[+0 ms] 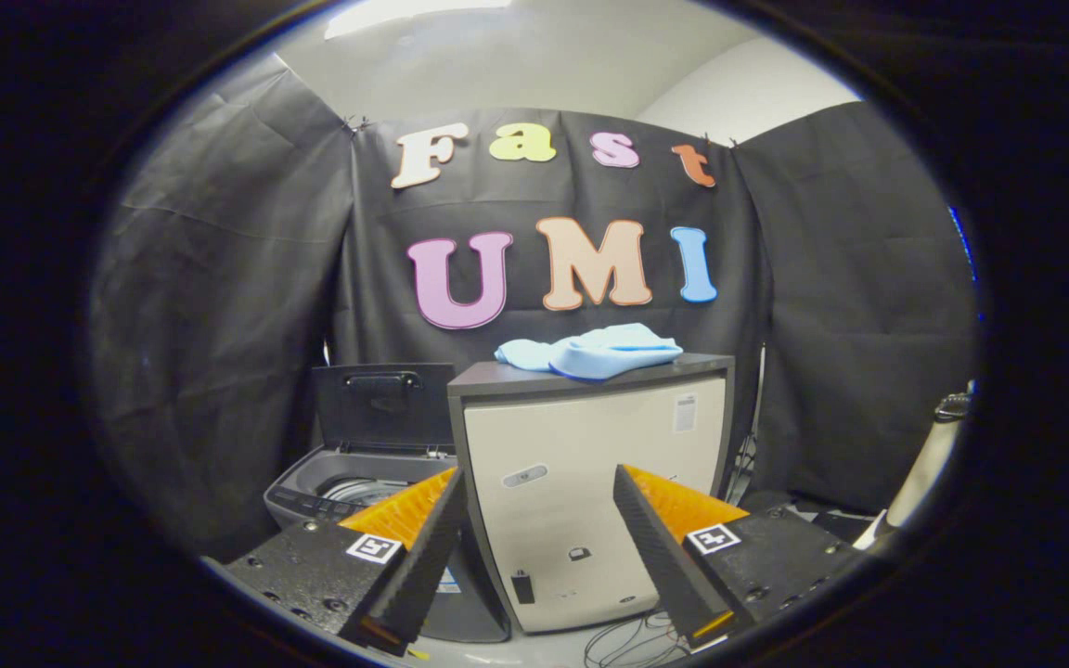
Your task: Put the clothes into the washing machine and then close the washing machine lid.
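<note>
Task standing: nothing loaded yet, by the look of it.

- You are holding the gripper [539,478] back from the work, its fingers spread wide apart and gripping nothing. The pale front of a small cabinet [590,501] is showing in the gap between them.
- The clothes [590,351], a light blue crumpled bundle, are lying on the dark top of that cabinet, beyond the fingers and above them. Nothing is touching the bundle.
- The washing machine [349,482] is sitting just beside the cabinet, low down behind the left finger. Its lid [384,404] is standing upright and open, handle facing you, so the drum opening is ready. Part of the drum rim is peeking out; whether anything is already inside, you cannot tell from here.
- Loose cables [627,640] are trailing on the floor at the foot of the cabinet.

Left to do, as I am reading it: reach up to the bundle and grasp it, carry it across and down into the drum, release, then bring the lid down shut. All steps are pending.
</note>
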Demonstrator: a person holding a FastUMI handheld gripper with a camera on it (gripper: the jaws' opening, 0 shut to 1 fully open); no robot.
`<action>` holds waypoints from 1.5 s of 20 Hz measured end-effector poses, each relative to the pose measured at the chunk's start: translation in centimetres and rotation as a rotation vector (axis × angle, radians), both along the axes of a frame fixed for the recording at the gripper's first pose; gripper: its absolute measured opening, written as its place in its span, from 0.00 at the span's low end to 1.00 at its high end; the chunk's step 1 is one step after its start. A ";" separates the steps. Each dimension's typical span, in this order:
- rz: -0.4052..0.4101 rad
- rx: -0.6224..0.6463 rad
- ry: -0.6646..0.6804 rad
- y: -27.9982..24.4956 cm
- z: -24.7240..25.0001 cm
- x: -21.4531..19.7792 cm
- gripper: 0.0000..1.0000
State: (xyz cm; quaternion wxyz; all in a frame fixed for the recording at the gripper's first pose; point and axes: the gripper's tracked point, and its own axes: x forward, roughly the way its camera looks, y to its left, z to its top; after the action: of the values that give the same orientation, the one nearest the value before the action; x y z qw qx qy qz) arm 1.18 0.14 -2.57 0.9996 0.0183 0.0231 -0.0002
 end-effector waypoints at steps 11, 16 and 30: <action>-0.002 -0.018 0.001 -0.2 1.6 2.9 0.96; 0.011 -0.036 0.002 -0.3 2.9 5.0 0.96; 0.017 -0.025 0.069 -3.3 10.7 20.8 0.96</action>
State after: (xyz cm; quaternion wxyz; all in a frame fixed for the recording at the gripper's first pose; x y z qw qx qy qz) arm 21.99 -3.14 8.14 0.9983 0.0056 0.0575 0.0075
